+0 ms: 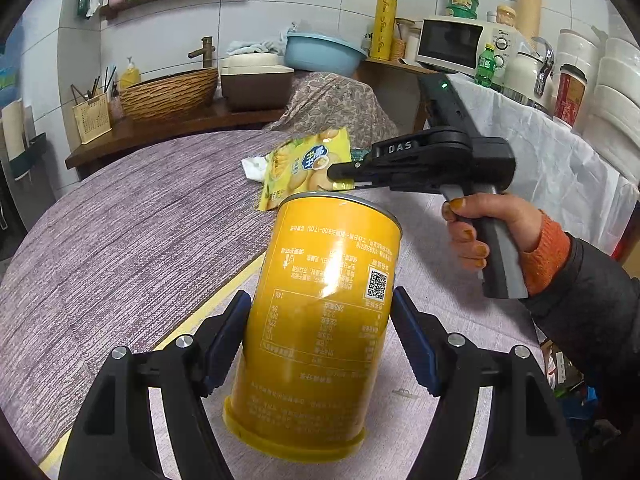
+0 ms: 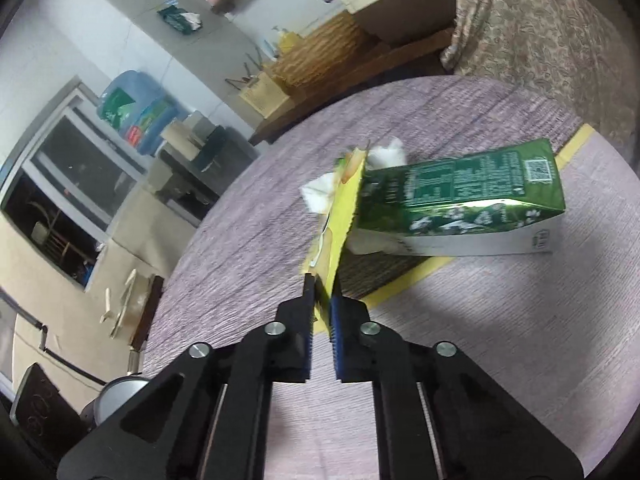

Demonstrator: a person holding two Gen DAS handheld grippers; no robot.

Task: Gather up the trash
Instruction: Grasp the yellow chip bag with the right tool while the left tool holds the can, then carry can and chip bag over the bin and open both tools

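Note:
My left gripper [image 1: 320,316] is shut on a yellow cylindrical can [image 1: 320,320], held tilted above the table. My right gripper [image 1: 340,174] is shut on a yellow snack wrapper [image 1: 304,168] and holds it above the table, just beyond the can. In the right wrist view the gripper [image 2: 323,300] pinches the wrapper [image 2: 344,208] edge-on. A green and white carton [image 2: 472,204] lies on its side on the table behind the wrapper. Crumpled white tissue [image 2: 320,192] lies beside the carton.
The round table has a purple woven cloth [image 1: 120,240] with a yellow tape line [image 1: 224,300]. A wooden counter [image 1: 168,128] with a basket sink stands behind. A white-covered shelf [image 1: 560,152] with a microwave and bowls stands to the right.

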